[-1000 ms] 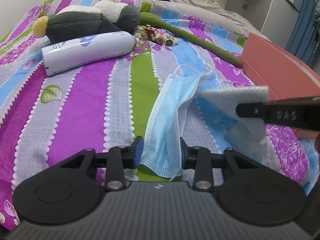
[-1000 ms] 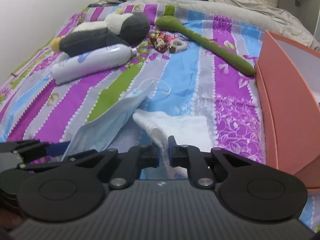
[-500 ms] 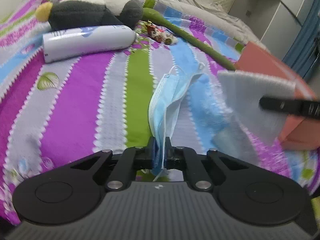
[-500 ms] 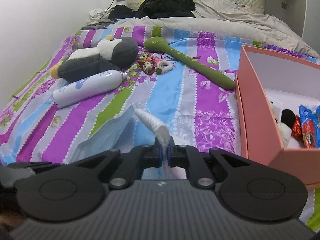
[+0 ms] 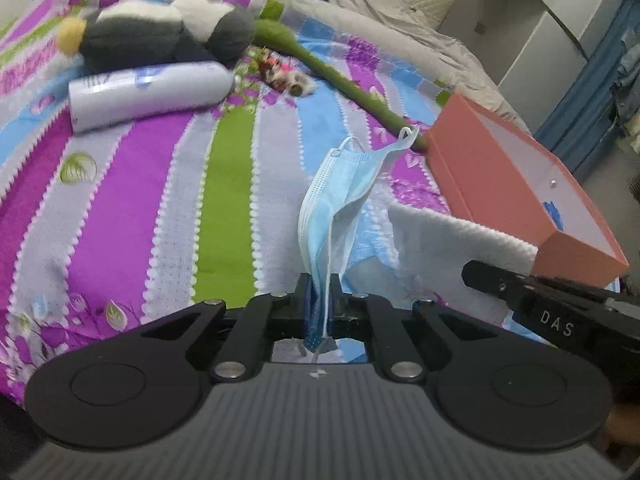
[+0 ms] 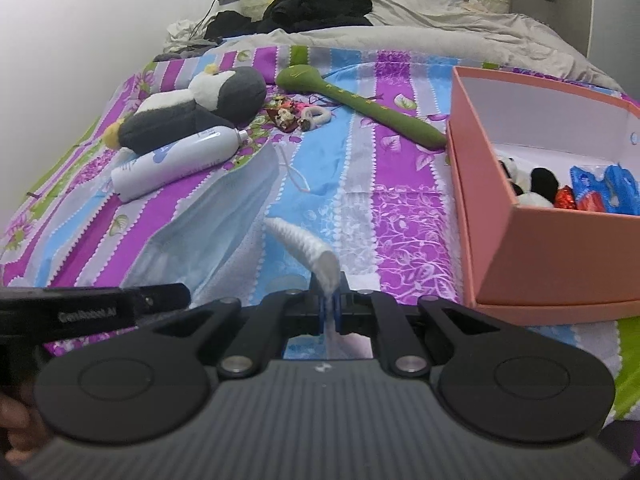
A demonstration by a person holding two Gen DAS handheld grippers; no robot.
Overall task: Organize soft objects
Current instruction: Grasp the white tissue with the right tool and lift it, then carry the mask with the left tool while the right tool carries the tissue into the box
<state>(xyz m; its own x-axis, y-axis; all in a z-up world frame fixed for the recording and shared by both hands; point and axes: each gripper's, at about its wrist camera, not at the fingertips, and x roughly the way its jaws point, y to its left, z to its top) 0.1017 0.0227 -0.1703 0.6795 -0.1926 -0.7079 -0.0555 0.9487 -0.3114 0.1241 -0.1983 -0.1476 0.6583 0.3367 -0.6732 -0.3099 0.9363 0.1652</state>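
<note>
My left gripper (image 5: 319,294) is shut on a blue face mask (image 5: 334,204), which hangs folded from its jaws above the striped bedspread. My right gripper (image 6: 329,296) is shut on a white cloth (image 6: 306,246) that sticks up from its jaws; in the left wrist view the same white cloth (image 5: 448,252) spreads out low at the right beside the other gripper's black finger. The mask (image 6: 212,232) also shows at the left in the right wrist view. A pink box (image 6: 532,216) stands at the right, holding a panda plush and wrapped items.
Farther back on the bed lie a grey and white plush (image 6: 192,112), a white spray bottle (image 6: 176,160), a long green plush (image 6: 360,104) and small trinkets (image 6: 296,114). Dark clothes (image 6: 316,4) and a grey duvet lie by the headboard. A wall runs along the left.
The left gripper's jaws closed on the mask and lifted it off the bedspread. The right gripper rose with the white cloth and moved toward the pink box, whose inside has come into view.
</note>
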